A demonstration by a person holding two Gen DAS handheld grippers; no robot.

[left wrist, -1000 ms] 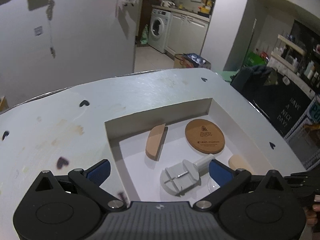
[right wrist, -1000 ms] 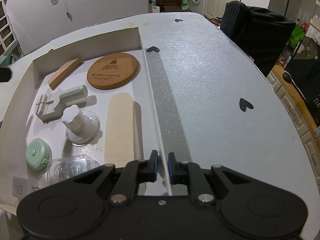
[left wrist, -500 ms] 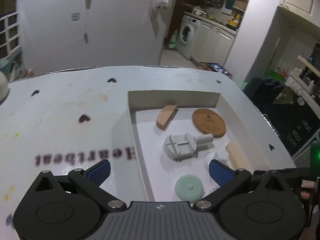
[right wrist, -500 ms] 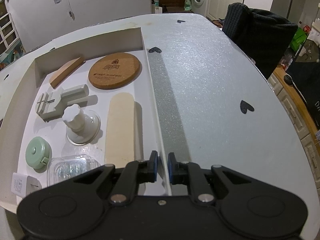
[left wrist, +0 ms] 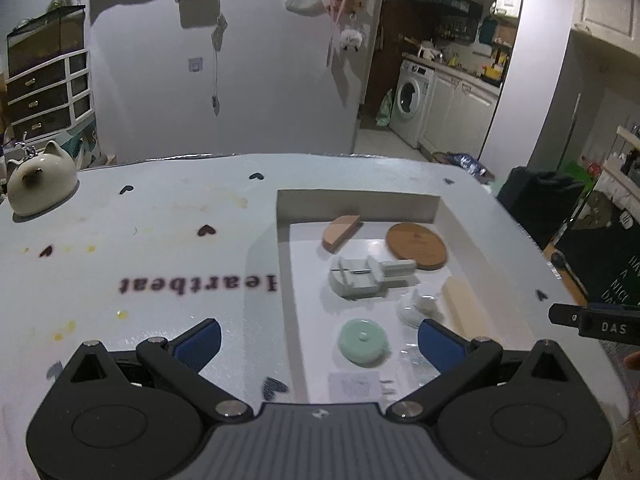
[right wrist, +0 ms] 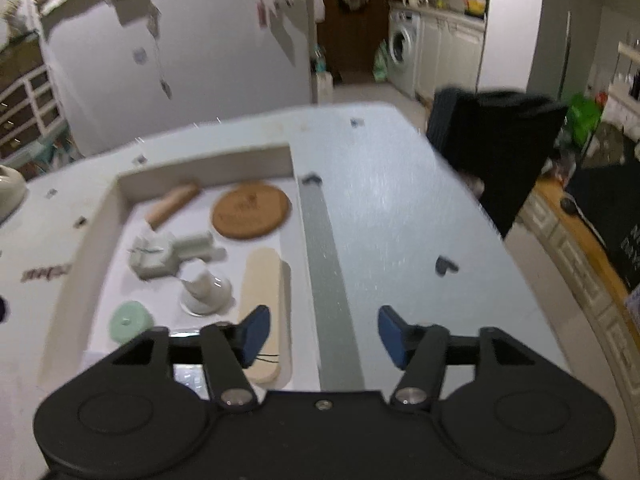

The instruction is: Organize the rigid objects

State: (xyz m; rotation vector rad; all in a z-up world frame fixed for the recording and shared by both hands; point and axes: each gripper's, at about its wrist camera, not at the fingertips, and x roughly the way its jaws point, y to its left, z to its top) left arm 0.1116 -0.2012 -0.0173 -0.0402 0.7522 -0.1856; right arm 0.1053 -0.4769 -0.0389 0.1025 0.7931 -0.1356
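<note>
A shallow white box on the table holds a round cork coaster, a half-round wooden piece, a grey plastic tool, a clear suction knob, a mint round case and a long pale wooden piece. My left gripper is open and empty above the box's near left wall. My right gripper is open and empty above the box's right wall.
A white cat-eared ceramic pot stands at the table's far left. A white card lies at the box's near end. A dark chair stands beyond the table's right edge. The right gripper's tip shows at the left view's right edge.
My right gripper has opened from shut and lifted back. My left gripper has pulled back and up, so more of the table and box shows.
</note>
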